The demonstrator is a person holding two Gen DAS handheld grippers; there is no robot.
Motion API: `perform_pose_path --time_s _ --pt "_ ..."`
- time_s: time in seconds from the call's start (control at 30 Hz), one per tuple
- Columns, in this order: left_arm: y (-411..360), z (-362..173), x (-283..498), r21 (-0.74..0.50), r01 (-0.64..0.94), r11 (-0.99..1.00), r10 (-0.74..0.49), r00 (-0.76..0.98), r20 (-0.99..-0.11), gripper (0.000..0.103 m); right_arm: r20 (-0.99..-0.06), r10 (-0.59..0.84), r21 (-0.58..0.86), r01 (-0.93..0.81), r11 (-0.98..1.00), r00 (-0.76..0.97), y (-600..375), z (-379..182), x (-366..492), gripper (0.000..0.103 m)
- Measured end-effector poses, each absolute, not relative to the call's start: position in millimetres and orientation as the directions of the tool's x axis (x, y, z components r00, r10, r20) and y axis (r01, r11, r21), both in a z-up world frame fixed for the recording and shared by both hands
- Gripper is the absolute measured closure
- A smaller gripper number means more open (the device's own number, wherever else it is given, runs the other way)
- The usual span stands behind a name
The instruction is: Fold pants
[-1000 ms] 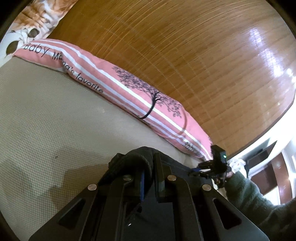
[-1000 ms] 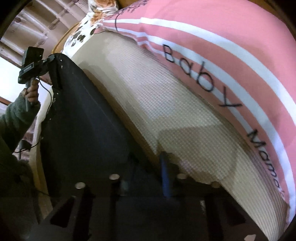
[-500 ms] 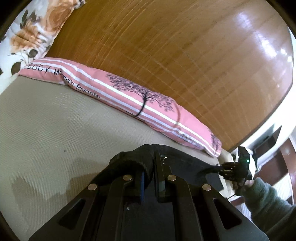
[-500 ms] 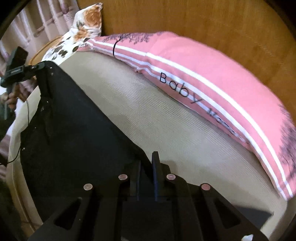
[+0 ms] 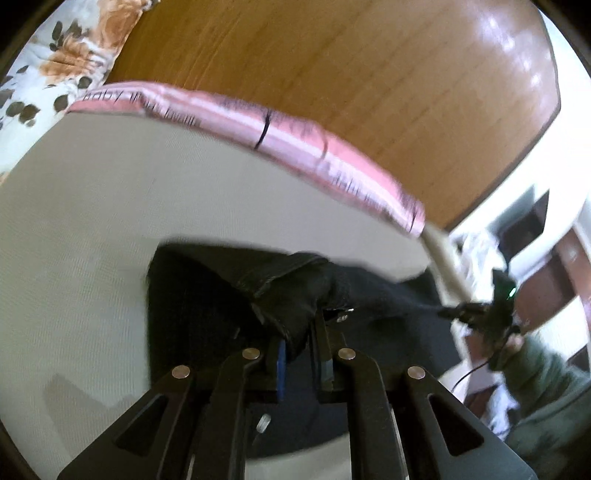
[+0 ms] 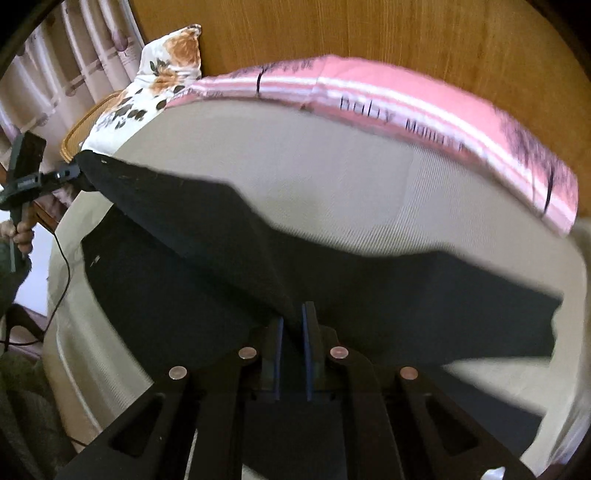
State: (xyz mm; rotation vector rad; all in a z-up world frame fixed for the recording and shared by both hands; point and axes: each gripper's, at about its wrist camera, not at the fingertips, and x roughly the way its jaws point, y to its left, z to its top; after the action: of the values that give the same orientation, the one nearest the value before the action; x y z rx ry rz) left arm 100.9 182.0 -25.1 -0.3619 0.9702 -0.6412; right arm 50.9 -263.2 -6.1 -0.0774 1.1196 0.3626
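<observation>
The black pants hang stretched between my two grippers above a beige mattress. My left gripper is shut on a bunched corner of the pants, with part of the fabric lying on the mattress. My right gripper is shut on the other end of the pants' edge. The left gripper shows in the right wrist view at the far left, and the right gripper shows in the left wrist view at the right. A lower layer of the pants drapes over the mattress.
A pink striped pillow lies along the wooden headboard. A floral pillow sits at the left corner beside curtains. The mattress edge drops off at the right in the left wrist view.
Both grippers have lifted and pulled back with the pants, so more mattress and more hanging fabric show. The pants are now spread wider between them. The frames are motion-blurred.
</observation>
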Motion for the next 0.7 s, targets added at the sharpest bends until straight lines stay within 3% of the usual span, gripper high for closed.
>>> perform_pose_path --time_s 0.23,0.37,0.53,0.7 --pt "179.1 -79.4 70.7 -0.453 0.309 0.837 -0.536 0.286 -0.794 0.091 -0.924 0.219 0.121 -0.304 0.945 0.313 -248.5 -56.8 15.8 0.097" --pt "174.6 -89.1 64.3 -0.41 0.311 0.857 -0.494 0.271 -0.826 0.09 -0.934 0.204 0.116 -0.291 0.95 0.292 -244.4 -74.4 10.3 0.097" --pt "167.0 -85.0 61.7 -0.292 0.321 0.901 -0.385 0.28 -0.879 0.072 -0.932 0.184 0.106 -0.249 0.963 0.313 -238.0 -82.2 10.6 0.094" --pt "178.3 -75.6 53.7 -0.279 0.245 0.928 -0.341 0.265 -0.902 0.067 -0.923 0.178 0.116 -0.196 0.974 0.34 -237.1 -78.1 5.3 0.089"
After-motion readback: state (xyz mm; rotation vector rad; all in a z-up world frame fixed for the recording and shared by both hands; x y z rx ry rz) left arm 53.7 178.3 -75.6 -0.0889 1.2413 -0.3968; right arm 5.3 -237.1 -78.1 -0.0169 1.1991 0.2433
